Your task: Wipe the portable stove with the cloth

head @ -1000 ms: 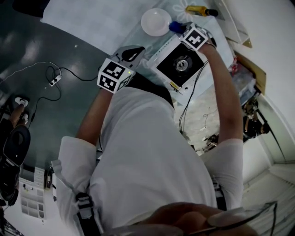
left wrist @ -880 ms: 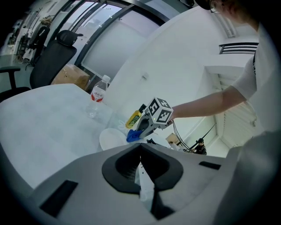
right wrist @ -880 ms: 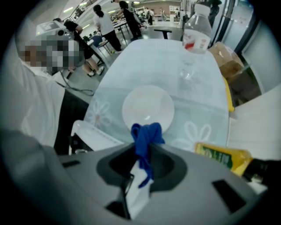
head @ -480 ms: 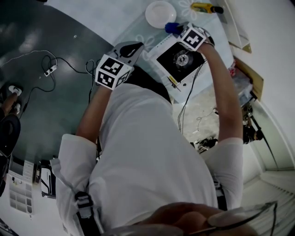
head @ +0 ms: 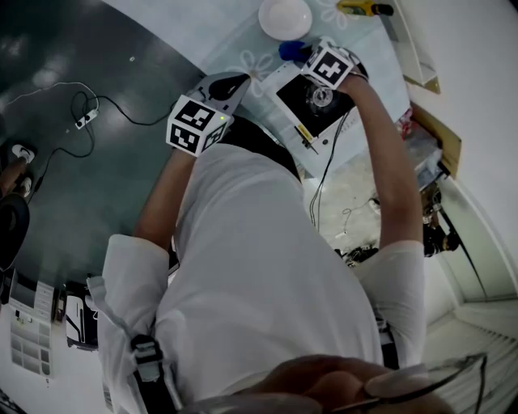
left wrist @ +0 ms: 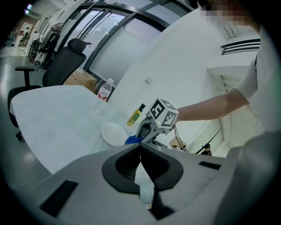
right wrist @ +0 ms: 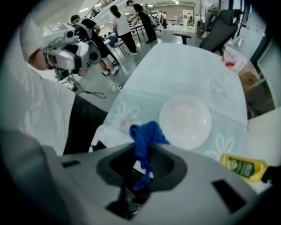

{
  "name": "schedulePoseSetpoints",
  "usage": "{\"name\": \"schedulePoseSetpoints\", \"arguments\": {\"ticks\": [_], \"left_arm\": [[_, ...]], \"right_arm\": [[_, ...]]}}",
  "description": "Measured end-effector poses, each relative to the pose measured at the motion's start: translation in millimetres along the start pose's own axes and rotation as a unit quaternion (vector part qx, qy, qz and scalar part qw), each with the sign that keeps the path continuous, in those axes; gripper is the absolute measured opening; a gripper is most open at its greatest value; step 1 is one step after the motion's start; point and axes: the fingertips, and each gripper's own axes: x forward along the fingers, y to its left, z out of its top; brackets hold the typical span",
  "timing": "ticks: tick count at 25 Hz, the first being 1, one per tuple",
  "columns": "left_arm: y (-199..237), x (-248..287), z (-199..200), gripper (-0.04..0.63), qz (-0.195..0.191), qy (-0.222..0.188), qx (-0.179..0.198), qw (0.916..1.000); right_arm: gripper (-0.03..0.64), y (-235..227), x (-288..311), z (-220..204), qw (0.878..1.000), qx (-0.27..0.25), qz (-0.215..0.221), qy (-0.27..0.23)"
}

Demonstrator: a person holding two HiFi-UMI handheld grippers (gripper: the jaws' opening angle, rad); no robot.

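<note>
We see the right gripper (right wrist: 142, 154) clamped on the blue cloth (right wrist: 148, 132) at the portable stove's (head: 301, 107) far edge by the white bowl (head: 285, 18), left gripper (left wrist: 140, 151) closed empty beside the stove, so we judge wiping barely begun, most of the top left.

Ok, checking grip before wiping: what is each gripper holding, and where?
Right gripper pinches the blue cloth by a twisted fold; left gripper shut, empty.
</note>
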Motion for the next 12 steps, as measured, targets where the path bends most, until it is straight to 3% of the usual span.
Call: {"name": "schedulePoseSetpoints", "arguments": {"ticks": [12], "left_arm": [[-13,-16,-23,0.032,0.003,-0.002,0.005,1.0000]], "right_arm": [[0.100,37,11,19,1.000,-0.004,-0.003,-0.003]]}}
